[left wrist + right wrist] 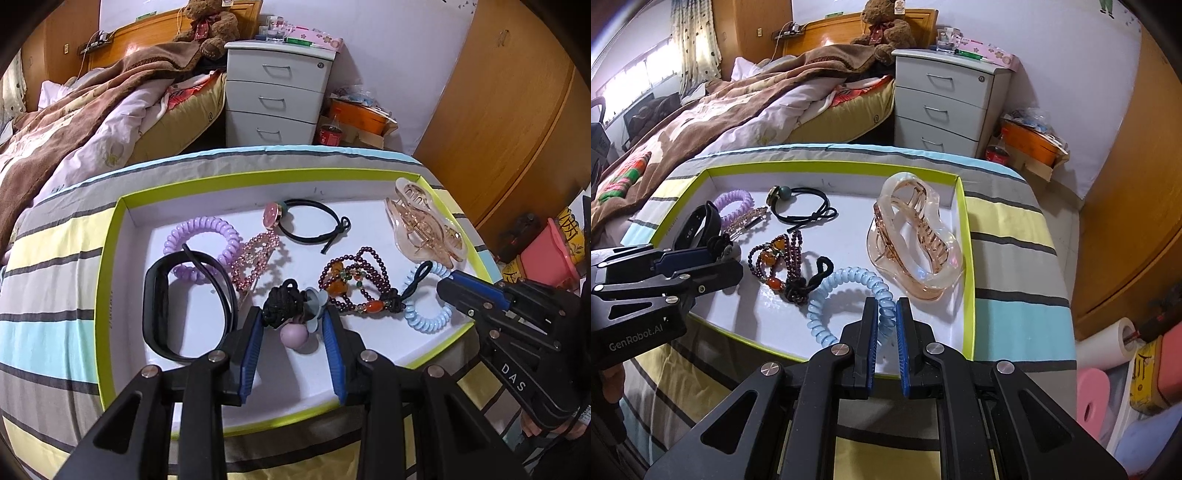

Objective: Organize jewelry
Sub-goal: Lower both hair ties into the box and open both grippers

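Observation:
A white tray with a lime rim (110, 258) (967, 258) holds the jewelry. My left gripper (293, 314) is shut on a black knotted hair tie with a pink ball (286, 306), also seen in the right wrist view (720, 243). My right gripper (886, 310) is shut on a light blue spiral hair tie (846, 291) (428, 314). A dark red bead bracelet with orange stones (354, 284) (779, 258) lies between them. A clear amber claw clip (421, 229) (916, 236) lies at the tray's right.
In the tray also lie a black wristband (159, 310), a purple spiral tie (207, 240), a pink rhinestone clip (255, 262) and a black elastic with a round charm (306, 221). The tray rests on a striped cloth (48, 295). A bed and a white drawer unit (277, 92) stand behind.

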The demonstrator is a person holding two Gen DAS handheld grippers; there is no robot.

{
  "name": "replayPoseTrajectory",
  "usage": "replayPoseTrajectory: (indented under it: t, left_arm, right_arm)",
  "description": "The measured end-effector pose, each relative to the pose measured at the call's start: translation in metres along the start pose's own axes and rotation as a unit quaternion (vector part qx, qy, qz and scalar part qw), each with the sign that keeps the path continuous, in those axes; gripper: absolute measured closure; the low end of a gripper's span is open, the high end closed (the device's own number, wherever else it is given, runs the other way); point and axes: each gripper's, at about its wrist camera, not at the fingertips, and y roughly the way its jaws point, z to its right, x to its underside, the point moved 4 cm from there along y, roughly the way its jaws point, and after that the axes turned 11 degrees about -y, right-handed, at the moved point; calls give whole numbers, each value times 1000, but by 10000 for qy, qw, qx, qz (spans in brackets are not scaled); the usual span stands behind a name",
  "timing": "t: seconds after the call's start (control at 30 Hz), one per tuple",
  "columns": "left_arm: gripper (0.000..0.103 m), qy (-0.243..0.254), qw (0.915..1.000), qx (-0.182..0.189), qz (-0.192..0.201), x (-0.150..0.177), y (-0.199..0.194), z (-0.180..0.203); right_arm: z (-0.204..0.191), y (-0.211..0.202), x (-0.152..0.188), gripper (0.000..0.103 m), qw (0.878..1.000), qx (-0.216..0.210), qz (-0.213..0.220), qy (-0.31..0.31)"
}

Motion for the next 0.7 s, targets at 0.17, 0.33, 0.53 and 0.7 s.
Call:
replayPoseTrajectory:
  t: [0.17, 0.33, 0.53, 0.7]
  left_arm:
    - [69, -8, 10000, -12, 7, 0, 1, 1]
    - [68, 15, 10000, -33, 14, 1, 1, 1]
    - [66, 56, 10000, -56, 11, 0, 1, 1]
    - [65, 57, 10000, -65, 5, 0, 1, 2]
  right_arm:
    - [-1, 2, -1, 93, 10000, 24, -35, -48]
    - [-2, 1, -2, 93, 10000, 34, -27, -33]
    - [-1, 1, -1, 93, 10000, 34, -16, -9]
    - [-1, 0, -1, 92, 10000, 50, -15, -3]
